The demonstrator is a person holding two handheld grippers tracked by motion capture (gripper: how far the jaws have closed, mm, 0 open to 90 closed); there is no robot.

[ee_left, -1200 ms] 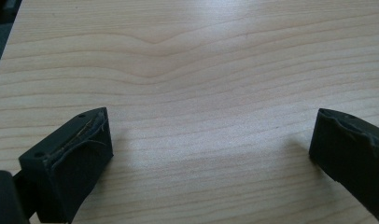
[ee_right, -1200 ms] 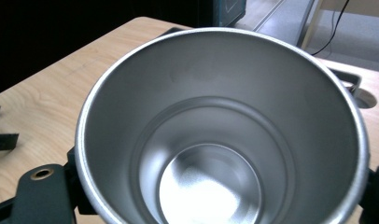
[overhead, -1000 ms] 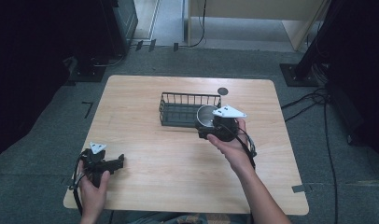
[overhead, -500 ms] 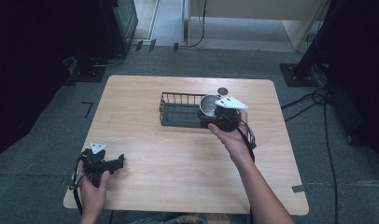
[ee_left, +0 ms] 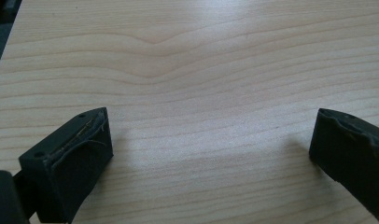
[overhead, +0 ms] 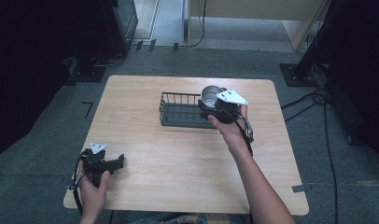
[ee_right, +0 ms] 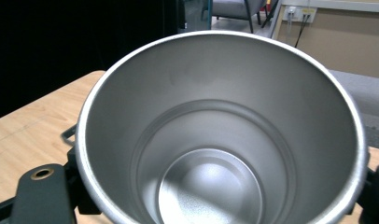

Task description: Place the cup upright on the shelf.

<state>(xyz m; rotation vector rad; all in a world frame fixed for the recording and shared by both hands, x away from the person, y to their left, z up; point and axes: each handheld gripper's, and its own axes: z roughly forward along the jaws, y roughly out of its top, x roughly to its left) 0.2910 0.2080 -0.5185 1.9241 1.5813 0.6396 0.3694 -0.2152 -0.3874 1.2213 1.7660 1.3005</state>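
A steel cup point(overhead: 211, 95) hangs in the air over the right end of a black wire basket point(overhead: 180, 110), with my right gripper point(overhead: 209, 108) shut on it. In the right gripper view the cup point(ee_right: 215, 140) faces the camera mouth first; it holds nothing, and the black jaws hug its sides at the bottom corners. My left gripper point(overhead: 117, 162) rests near the table's front left corner. Its jaws stand wide open over bare wood point(ee_left: 211, 140), nothing between them.
The wooden table point(overhead: 145, 186) carries the basket at its middle back. A small dark disc point(overhead: 219, 87) lies behind the cup near the far edge. Cables run over the grey floor at the right. A dark cabinet stands beyond the table's far left.
My right gripper has carried the cup away from me and slightly up, from in front of the basket's right end to above it. The left gripper has stayed still.
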